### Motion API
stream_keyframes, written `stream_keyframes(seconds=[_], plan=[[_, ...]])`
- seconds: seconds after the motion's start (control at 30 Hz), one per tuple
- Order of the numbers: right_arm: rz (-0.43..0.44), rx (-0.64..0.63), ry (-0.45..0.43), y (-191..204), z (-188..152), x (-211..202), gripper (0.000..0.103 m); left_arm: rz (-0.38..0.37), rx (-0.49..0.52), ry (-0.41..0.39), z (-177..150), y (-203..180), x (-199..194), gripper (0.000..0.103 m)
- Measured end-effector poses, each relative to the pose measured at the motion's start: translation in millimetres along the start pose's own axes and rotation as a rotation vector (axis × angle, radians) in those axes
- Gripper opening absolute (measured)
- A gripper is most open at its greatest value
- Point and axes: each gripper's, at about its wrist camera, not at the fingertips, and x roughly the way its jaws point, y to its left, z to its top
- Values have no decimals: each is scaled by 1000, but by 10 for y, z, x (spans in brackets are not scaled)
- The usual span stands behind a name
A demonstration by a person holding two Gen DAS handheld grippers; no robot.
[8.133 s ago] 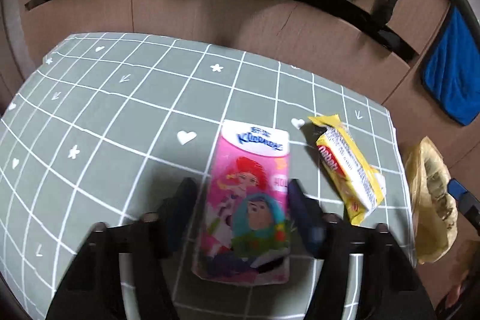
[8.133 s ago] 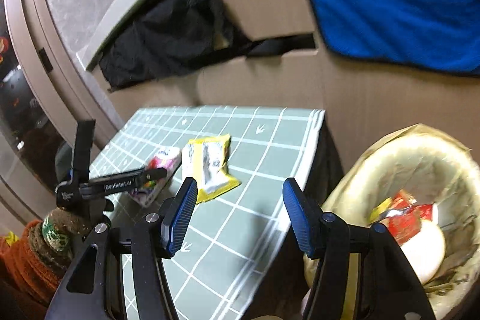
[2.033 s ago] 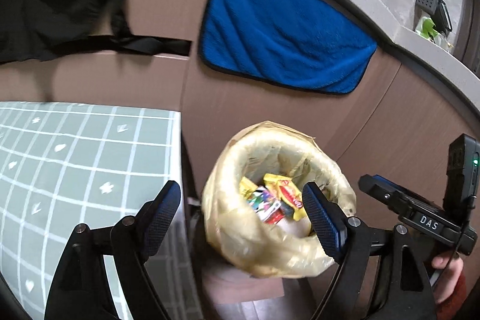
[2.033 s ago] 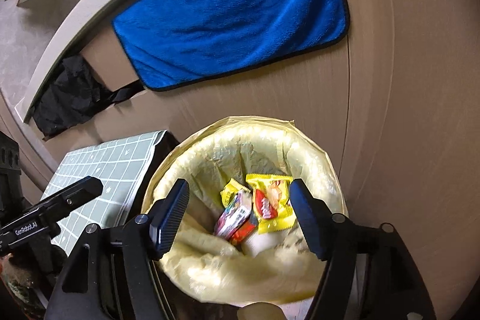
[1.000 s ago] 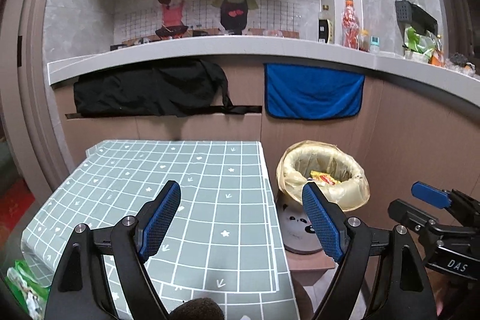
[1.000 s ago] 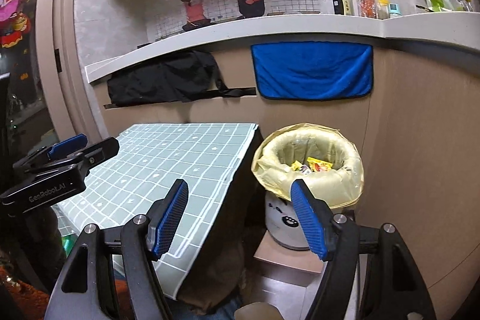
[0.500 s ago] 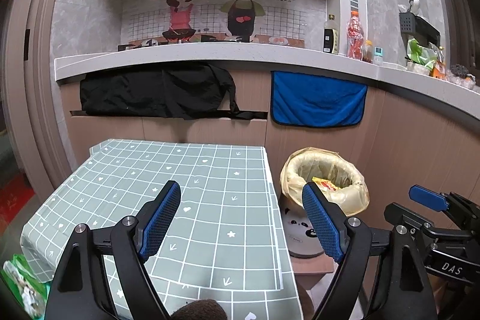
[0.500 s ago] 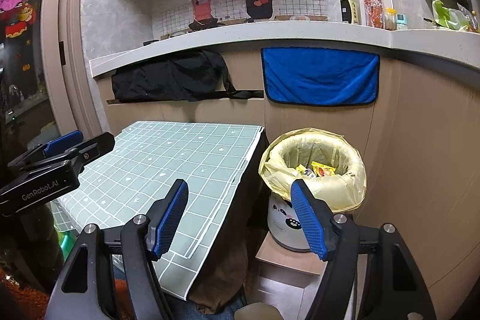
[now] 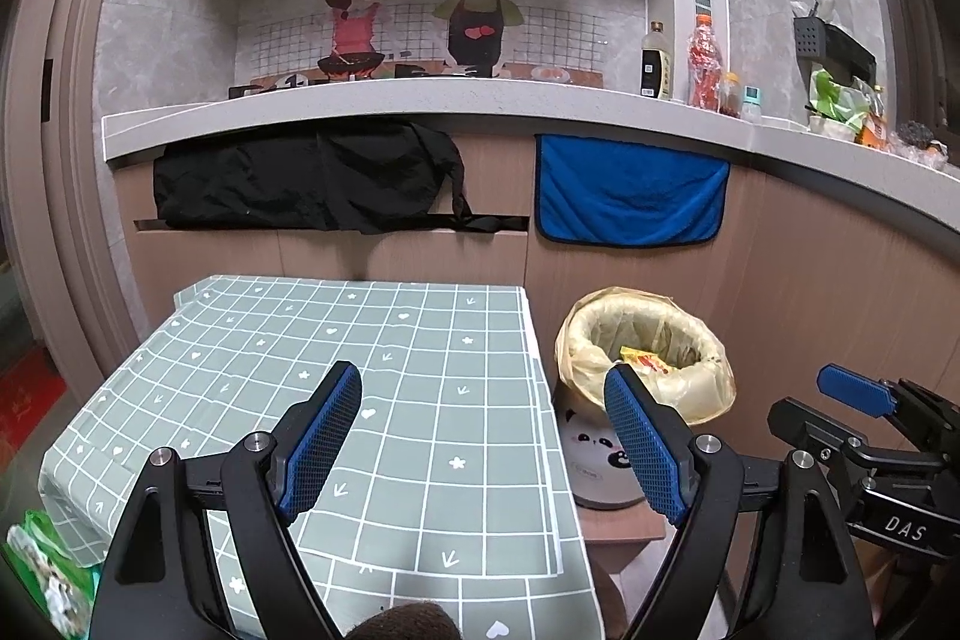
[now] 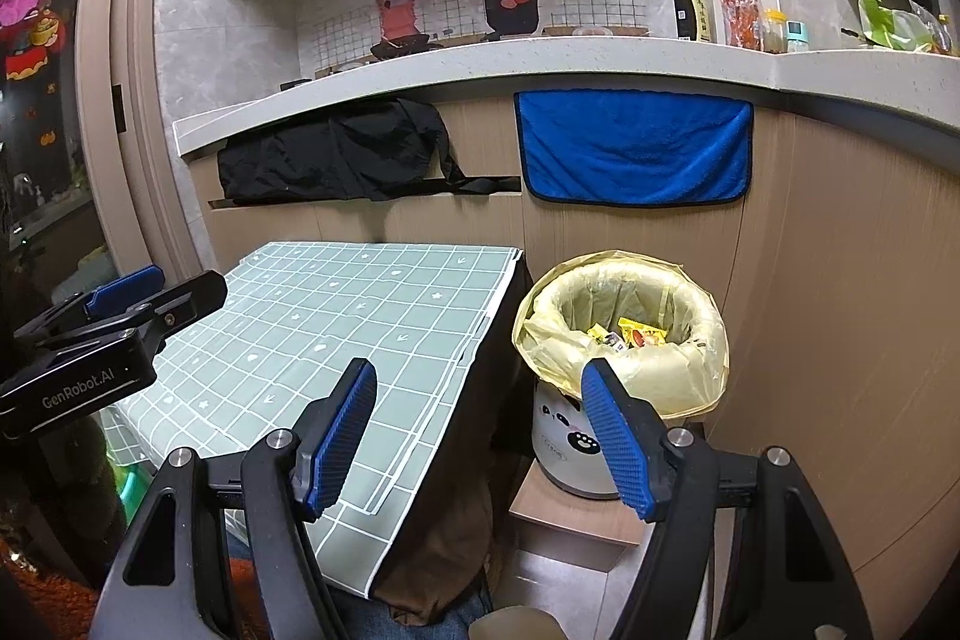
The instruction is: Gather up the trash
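Wrappers (image 10: 636, 331) lie inside the trash bin (image 10: 624, 334), down in its yellow liner; from the right wrist view several small packets show, yellow and reddish, too small to read. From the left wrist view only a yellow and red scrap (image 9: 645, 361) shows above the liner's near rim, and the rest of the contents is hidden.

The bin stands just beside the right edge of the desk (image 9: 336, 358), on a low brown stand whose front is cut off by the gripper arms. Its white body with a panda face is partly covered by the liner's overhang and, in the left view, by the right finger.

The left hand-held gripper (image 9: 483, 439) has its blue-padded fingers well apart, with nothing between them; it hangs over the near part of the desk's green checked cloth. The right hand-held gripper (image 10: 480, 436) is likewise spread wide and holds nothing, with the desk's corner and the bin seen through the gap.

Each hand-held gripper appears at the edge of the other's view, only in part. The hands holding them are out of sight.

A black cloth (image 9: 306, 184) and a blue towel (image 9: 630, 196) hang from the counter behind. Something green at the lower left of the left view is blurred and cut off. A dark rounded shape at the bottom edge cannot be made out.
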Motion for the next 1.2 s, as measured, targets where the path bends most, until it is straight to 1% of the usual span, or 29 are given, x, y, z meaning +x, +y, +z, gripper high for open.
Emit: stream_keyframes(seconds=[0.57, 0.77, 1.2], plan=[[-14, 6, 0, -5, -8, -4, 68, -25, 11, 23, -33, -38, 101, 83], [-34, 4, -14, -8, 7, -36, 68, -31, 12, 23, -35, -51, 114, 83], [-68, 9, -10, -36, 1, -52, 68, -50, 21, 32, -59, -76, 139, 83]])
